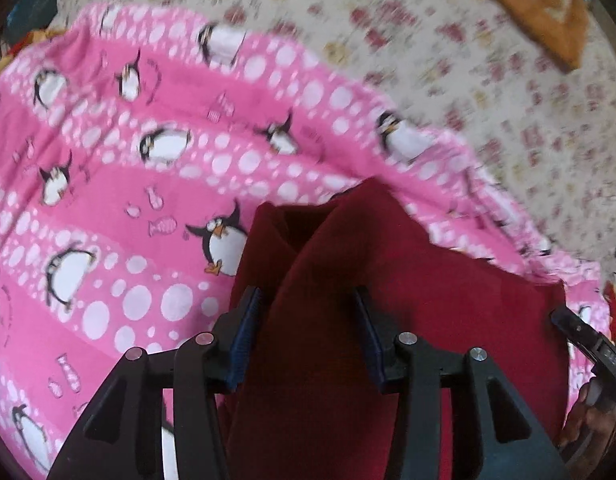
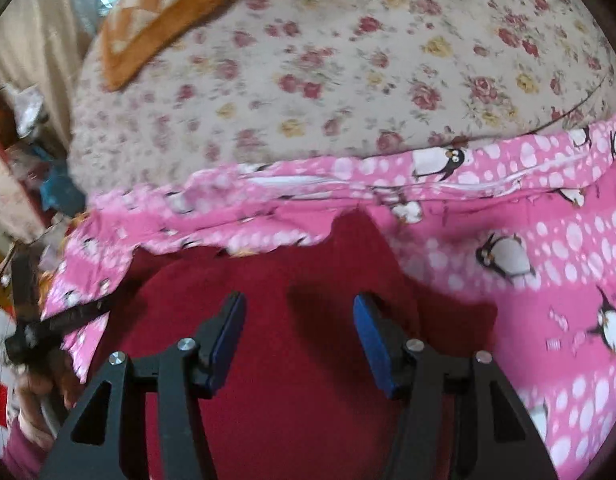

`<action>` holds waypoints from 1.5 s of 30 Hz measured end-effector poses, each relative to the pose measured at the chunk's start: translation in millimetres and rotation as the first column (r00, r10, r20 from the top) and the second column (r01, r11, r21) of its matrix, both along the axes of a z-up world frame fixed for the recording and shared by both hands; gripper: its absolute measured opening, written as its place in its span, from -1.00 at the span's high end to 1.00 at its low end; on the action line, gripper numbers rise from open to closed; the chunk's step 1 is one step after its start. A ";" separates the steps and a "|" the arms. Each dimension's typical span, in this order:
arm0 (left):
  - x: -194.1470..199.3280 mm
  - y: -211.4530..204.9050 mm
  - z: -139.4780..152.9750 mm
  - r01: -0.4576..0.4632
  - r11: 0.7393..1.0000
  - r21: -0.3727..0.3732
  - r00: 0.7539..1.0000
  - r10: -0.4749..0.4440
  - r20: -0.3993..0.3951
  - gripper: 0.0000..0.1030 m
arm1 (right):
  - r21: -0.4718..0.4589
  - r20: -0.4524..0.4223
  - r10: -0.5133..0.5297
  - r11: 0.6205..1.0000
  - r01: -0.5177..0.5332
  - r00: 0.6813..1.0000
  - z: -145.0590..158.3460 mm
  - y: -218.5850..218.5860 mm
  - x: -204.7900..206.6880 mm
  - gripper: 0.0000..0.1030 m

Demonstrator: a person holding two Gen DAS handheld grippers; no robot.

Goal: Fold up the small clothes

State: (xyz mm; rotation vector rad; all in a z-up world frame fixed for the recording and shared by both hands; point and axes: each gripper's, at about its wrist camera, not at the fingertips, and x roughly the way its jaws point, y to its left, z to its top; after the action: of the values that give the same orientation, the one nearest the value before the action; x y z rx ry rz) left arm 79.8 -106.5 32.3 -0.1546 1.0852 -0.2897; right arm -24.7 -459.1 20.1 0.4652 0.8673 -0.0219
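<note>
A dark red garment (image 1: 428, 300) (image 2: 267, 360) lies on a pink penguin-print sheet (image 1: 107, 160) (image 2: 548, 240). My left gripper (image 1: 308, 296) points down at it with its jaws apart. A raised fold of the red cloth stands between the blue pads (image 1: 247, 336), loose rather than pinched. My right gripper (image 2: 299, 298) hovers open over the flat red cloth with nothing between its pads (image 2: 372, 340). Each gripper shows at the edge of the other's view: the right gripper (image 1: 580, 332) at the right edge, the left gripper (image 2: 39, 320) at the left edge with a hand (image 2: 31, 396) under it.
The pink sheet lies over a floral bedspread (image 1: 428, 40) (image 2: 348, 60). An orange patterned cushion (image 1: 548, 12) (image 2: 167, 12) sits at the far side of the bed. Boxes and clutter (image 2: 11, 184) stand beside the bed at the left.
</note>
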 end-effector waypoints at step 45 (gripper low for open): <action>-119.5 63.6 4.6 -0.022 1.000 -0.022 0.997 0.024 0.071 0.49 | -0.044 -0.092 0.023 0.999 -0.027 0.996 15.9 35.4 -173.4 0.82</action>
State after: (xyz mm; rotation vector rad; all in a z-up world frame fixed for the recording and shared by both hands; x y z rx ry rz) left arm -39.7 -42.9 36.9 -0.1743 1.0096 -0.2837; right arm -198.1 -423.8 35.9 0.4138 0.9603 -0.0397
